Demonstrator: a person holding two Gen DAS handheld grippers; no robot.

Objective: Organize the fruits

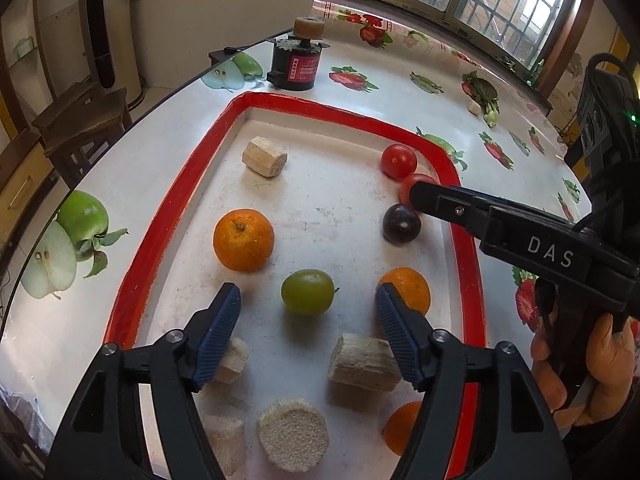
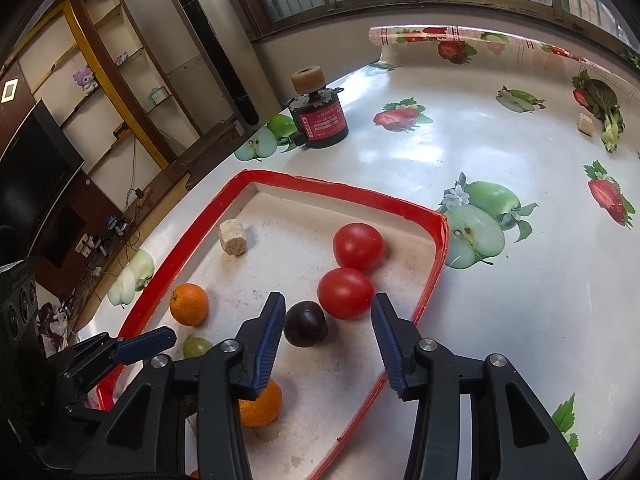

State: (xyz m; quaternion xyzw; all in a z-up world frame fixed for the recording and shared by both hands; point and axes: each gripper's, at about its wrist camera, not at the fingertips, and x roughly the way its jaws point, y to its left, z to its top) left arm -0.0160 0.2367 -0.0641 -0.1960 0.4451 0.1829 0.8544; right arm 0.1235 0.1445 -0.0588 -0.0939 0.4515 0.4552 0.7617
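Observation:
A white tray with a red rim (image 1: 176,200) (image 2: 188,232) holds the fruit. My left gripper (image 1: 308,300) is open just above and around a green grape (image 1: 307,292), not touching it. An orange (image 1: 243,239) lies to its left, another orange (image 1: 408,288) by the right finger, a third (image 1: 402,426) near the front. My right gripper (image 2: 328,312) is open over a dark plum (image 2: 305,323) and the nearer of two tomatoes (image 2: 346,293), (image 2: 357,246). The plum (image 1: 401,224) and far tomato (image 1: 398,161) also show in the left wrist view.
Several beige porous blocks lie in the tray, such as one at the back (image 1: 264,157) and one at the front (image 1: 292,434). A black and red motor (image 1: 295,65) stands behind the tray on the fruit-print tablecloth (image 2: 460,148). A wooden stool (image 1: 84,120) stands left of the table.

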